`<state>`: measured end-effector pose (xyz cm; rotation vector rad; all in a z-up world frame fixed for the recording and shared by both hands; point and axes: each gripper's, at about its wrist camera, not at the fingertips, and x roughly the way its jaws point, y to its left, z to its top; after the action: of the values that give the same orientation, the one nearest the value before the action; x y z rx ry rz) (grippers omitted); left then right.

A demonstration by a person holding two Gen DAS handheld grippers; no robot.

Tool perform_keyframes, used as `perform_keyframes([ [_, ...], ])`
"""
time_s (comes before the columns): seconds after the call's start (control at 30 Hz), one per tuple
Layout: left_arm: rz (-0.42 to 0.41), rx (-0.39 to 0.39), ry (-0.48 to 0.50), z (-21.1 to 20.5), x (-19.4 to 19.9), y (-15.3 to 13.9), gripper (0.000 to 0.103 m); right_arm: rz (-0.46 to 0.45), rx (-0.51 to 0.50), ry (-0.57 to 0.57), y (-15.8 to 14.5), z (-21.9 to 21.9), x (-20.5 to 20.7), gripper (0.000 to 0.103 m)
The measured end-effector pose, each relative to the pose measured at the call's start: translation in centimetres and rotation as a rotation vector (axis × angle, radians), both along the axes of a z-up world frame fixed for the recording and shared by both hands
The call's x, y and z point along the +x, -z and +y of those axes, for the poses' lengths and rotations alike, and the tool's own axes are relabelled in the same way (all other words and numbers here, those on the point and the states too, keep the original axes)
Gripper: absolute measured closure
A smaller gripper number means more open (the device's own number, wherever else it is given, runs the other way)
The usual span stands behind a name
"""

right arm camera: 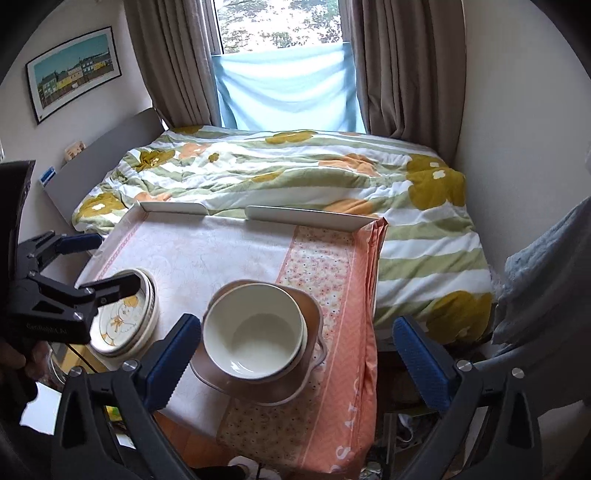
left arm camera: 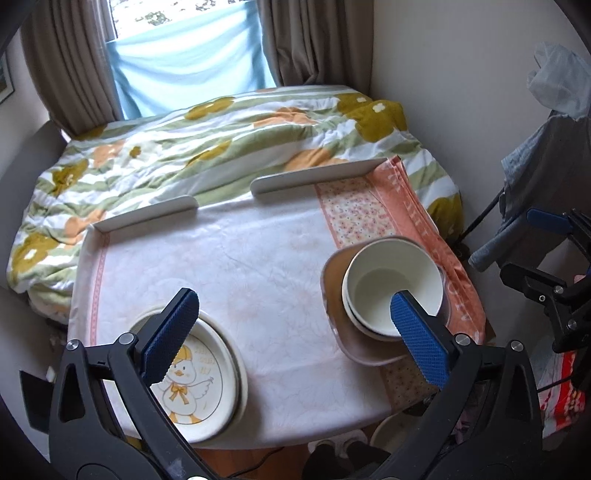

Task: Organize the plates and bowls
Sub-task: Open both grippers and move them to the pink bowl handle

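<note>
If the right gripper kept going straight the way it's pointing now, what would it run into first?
Most likely the stack of white bowls on the brown plate. It lies near the middle of the right wrist view, between the open fingers of the right gripper. Depth is hard to judge, so the cloth-covered table beyond could come first.

Both wrist cams above table, angled down; shared: bowls, plates.

This is a bedroom in a home. Past the tongs lies a bed with a flowery blanket. Behind it, brown curtains hang by a window. A framed picture hangs on the left wall.
</note>
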<state>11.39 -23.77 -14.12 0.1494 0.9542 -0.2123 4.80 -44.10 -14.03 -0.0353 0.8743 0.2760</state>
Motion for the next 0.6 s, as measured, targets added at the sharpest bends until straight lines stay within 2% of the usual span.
perform_keyframes([
  [0.1, 0.074, 0.011, 0.031, 0.2, -0.2, 2.3, 0.000, 0.131, -0.080, -0.021, 2.1, 0.0, 0.5, 0.000],
  [0.3, 0.200, 0.053, 0.084, -1.0, 0.5, 7.0, 0.000, 0.289, -0.109, 0.014, 6.9, -0.8, 1.9, 0.000],
  [0.37, 0.223, 0.050, 0.087, -1.1, 1.2, 8.0, 0.000, 0.333, -0.127, 0.022, 8.4, -0.7, 2.4, 0.000],
  [0.5, 0.298, 0.071, 0.098, -1.7, 2.7, 10.2, 0.007, 0.392, -0.159, 0.033, 10.2, -0.6, 3.8, 0.000],
  [0.6, 0.338, 0.091, 0.119, -2.2, 3.4, 11.6, 0.014, 0.422, -0.209, -0.007, 11.4, 0.3, 4.8, 0.009],
])
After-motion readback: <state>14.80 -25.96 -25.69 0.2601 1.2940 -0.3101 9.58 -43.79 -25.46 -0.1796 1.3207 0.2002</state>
